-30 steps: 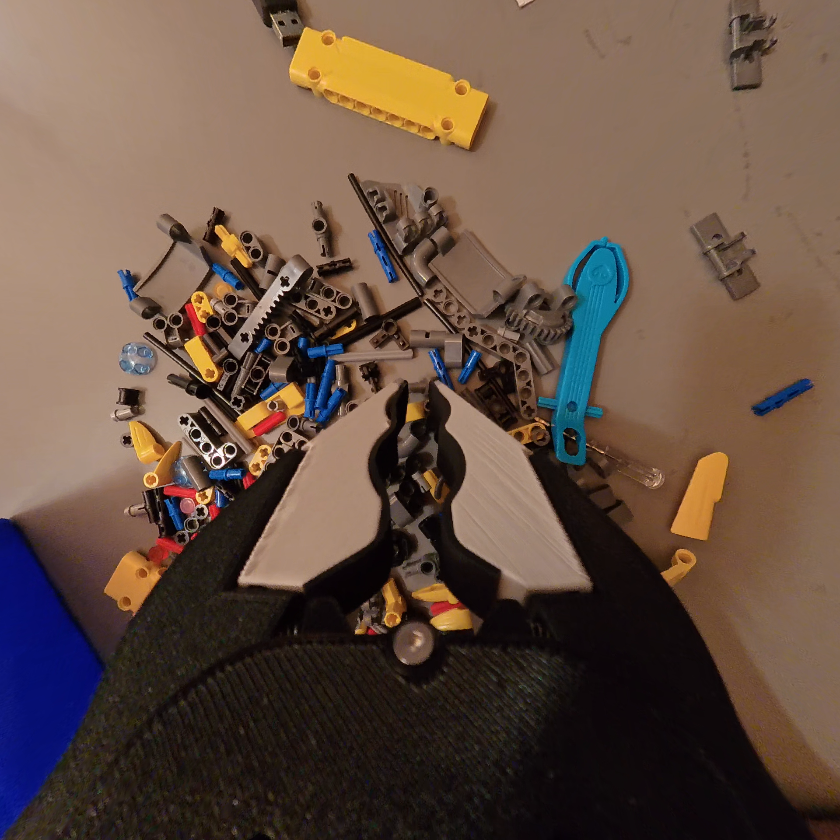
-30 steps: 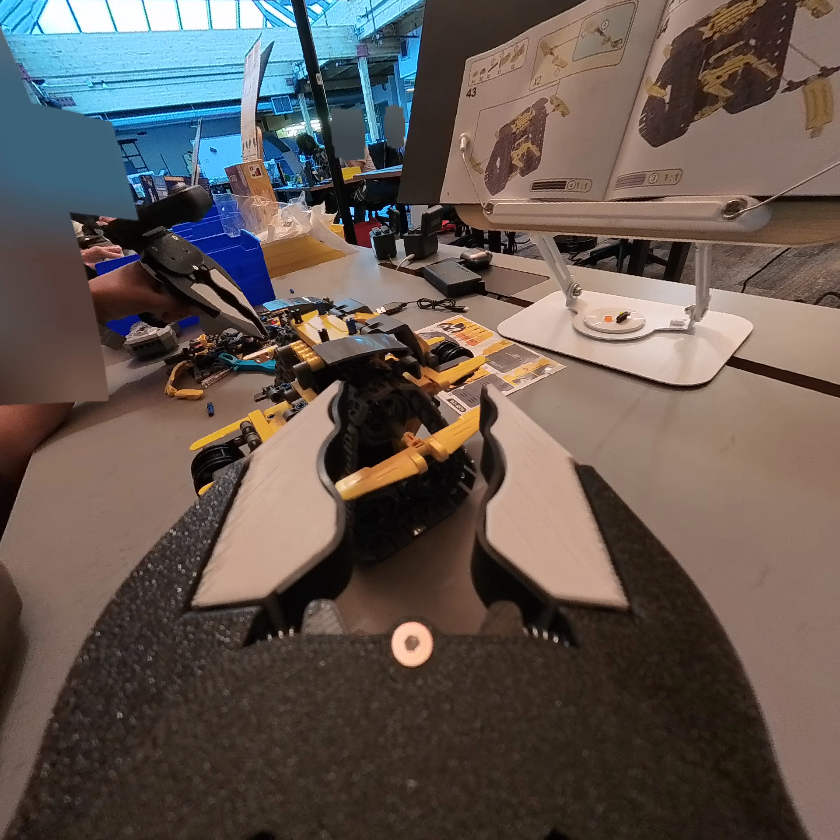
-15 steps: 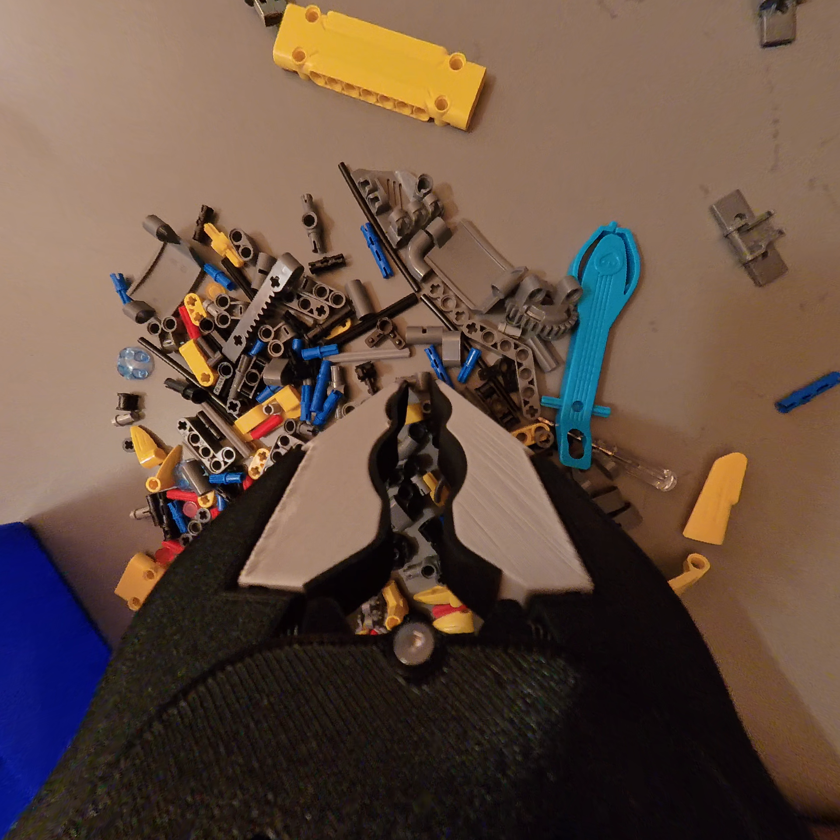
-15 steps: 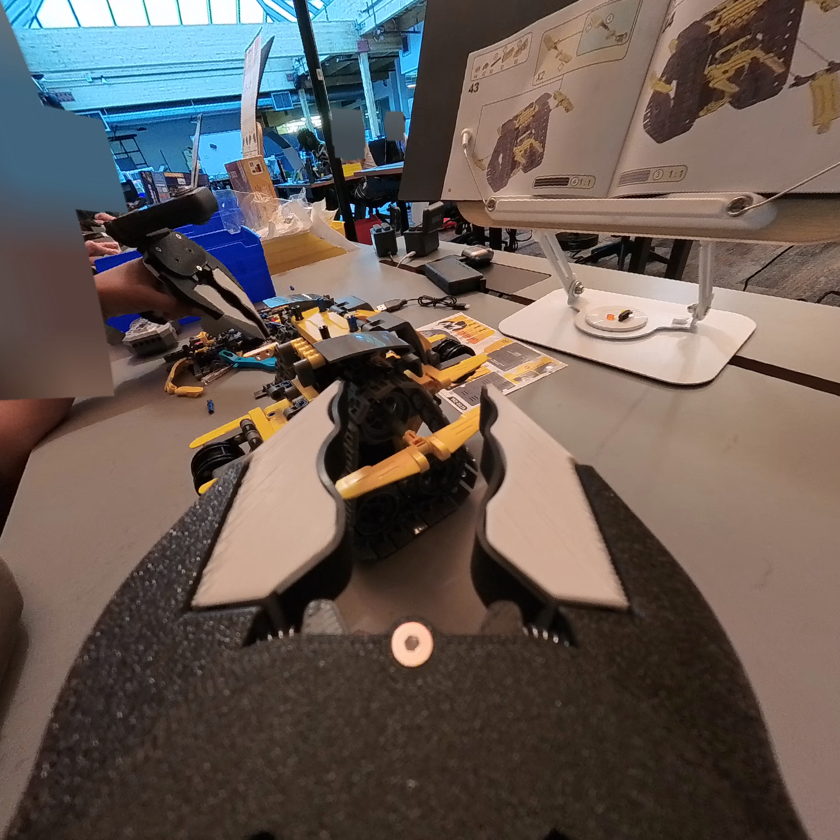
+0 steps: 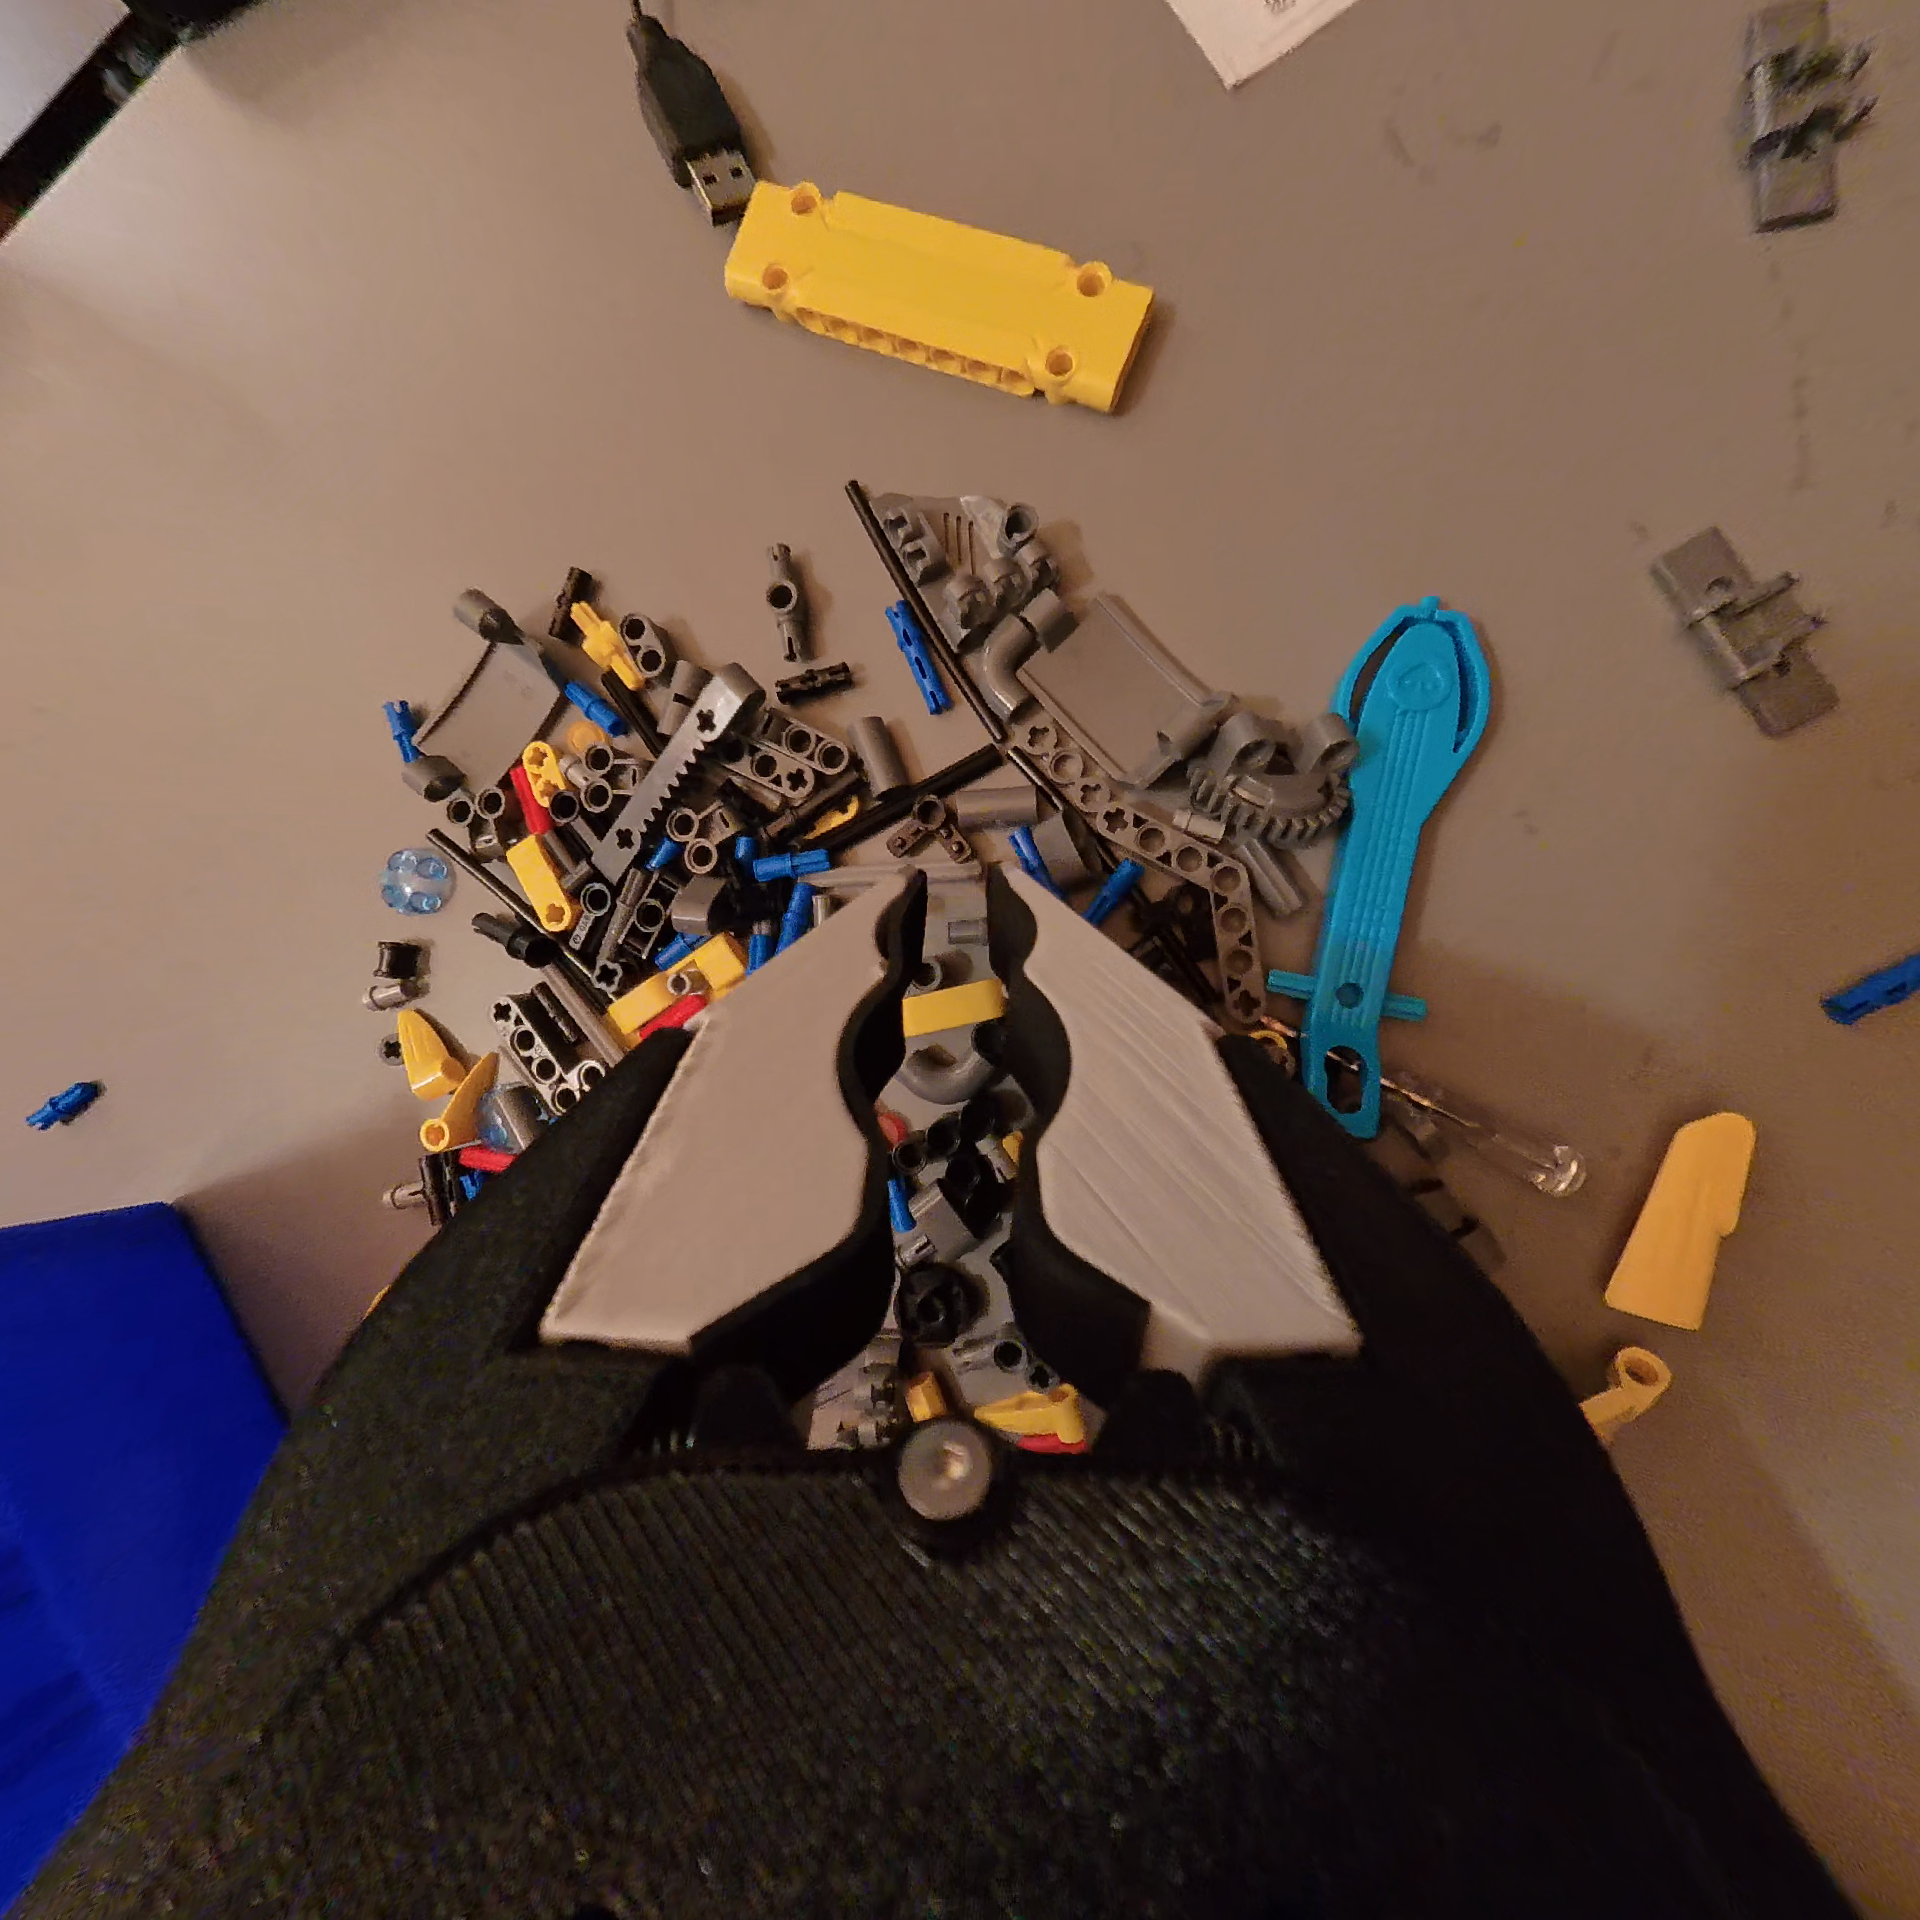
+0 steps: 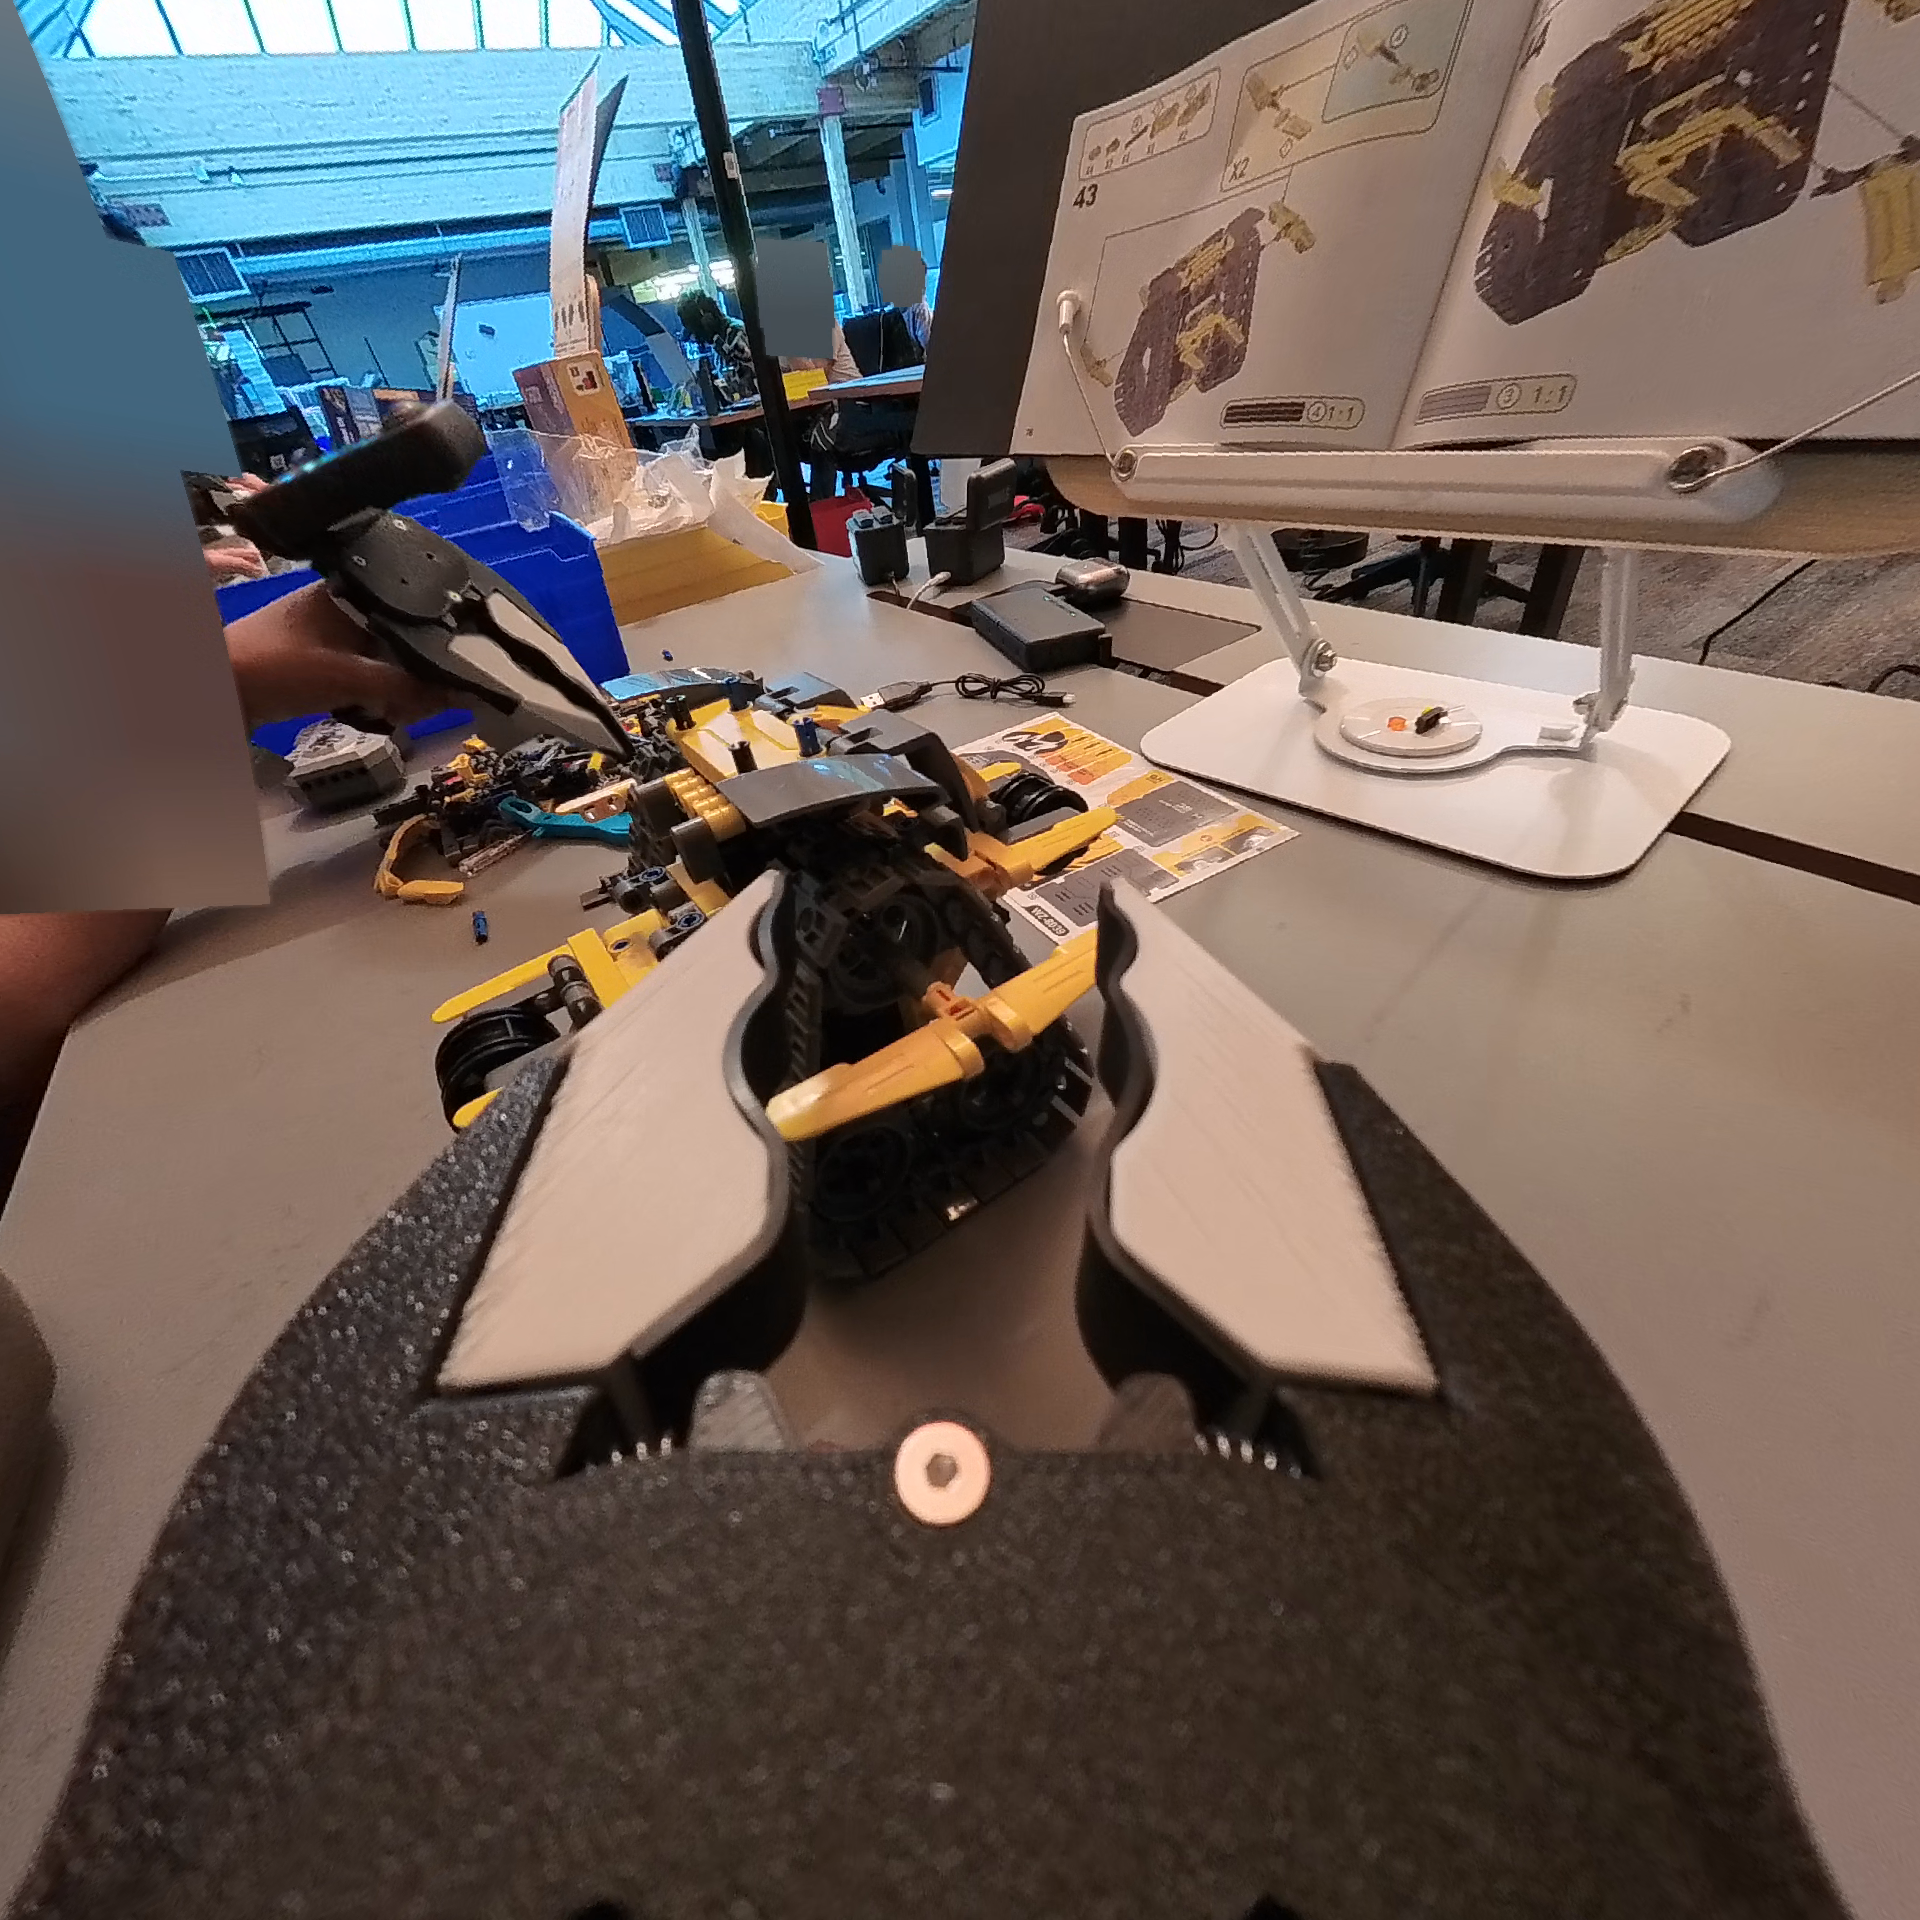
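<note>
- Parts pile [image 5: 727,831] lies on the grey bench [image 5: 312,416], directly under the left gripper [image 5: 961,883], whose jaws stand a narrow gap apart with nothing clamped between them.
- Seen through that gap are a yellow piece [image 5: 951,1008] and small grey and black bits; whether the tips touch them cannot be told.
- Just right of the pile lies a turquoise tool [image 5: 1382,831]; beyond it a yellow panel [image 5: 935,296], with a USB plug [image 5: 707,156] at its end.
- Loose grey clips [image 5: 1735,644] and a blue pin [image 5: 1870,1003] lie well apart to the right; a blue bin [image 5: 94,1455] sits at the left edge.
- Right gripper [image 6: 935,914] has its jaws wide apart, either side of a black-and-yellow model [image 6: 883,935], gripping nothing.
- Behind the model, a booklet [image 6: 1455,229] rests open on a white stand [image 6: 1455,790].
</note>
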{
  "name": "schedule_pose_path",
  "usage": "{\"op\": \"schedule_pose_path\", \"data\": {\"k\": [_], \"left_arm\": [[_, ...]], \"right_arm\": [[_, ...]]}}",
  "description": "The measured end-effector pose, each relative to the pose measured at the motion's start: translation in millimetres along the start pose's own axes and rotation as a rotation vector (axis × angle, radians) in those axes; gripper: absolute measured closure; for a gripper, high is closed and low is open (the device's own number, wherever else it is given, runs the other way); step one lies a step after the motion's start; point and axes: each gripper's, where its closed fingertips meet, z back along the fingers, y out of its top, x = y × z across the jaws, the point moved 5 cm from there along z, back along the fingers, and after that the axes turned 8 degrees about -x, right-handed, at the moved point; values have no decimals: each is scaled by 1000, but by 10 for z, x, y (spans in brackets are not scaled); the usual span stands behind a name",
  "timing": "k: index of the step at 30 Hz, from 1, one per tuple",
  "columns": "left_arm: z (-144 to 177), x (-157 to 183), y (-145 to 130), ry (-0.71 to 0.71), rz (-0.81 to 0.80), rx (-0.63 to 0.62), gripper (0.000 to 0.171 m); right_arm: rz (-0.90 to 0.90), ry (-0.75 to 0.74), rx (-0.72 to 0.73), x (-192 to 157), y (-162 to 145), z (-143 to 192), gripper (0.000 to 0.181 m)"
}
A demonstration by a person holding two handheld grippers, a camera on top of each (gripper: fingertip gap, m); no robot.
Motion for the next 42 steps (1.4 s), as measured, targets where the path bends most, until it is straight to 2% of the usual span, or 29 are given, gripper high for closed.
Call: {"op": "schedule_pose_path", "data": {"k": [5, 17, 24, 30, 35, 42], "left_arm": [[14, -55, -49, 2, 24, -6, 167], [-42, -42, -83, 46, -15, -73, 164], [-16, -33, -125, 19, -15, -85, 163], [19, 13, -78, -20, -24, -45, 162], [3, 63, -107, -63, -27, -66, 159], [-40, 64, -117, -50, -27, -91, 163]], "right_arm": [[-1, 0, 1, 0, 1, 2, 123], [6, -3, 3, -3, 13, 10, 123], [9, -4, 3, -6, 13, 12, 123], [11, -4, 2, -10, 12, 10, 124], [13, -2, -2, -15, 4, 3, 124], [14, -2, -6, -16, -4, -4, 124]]}}
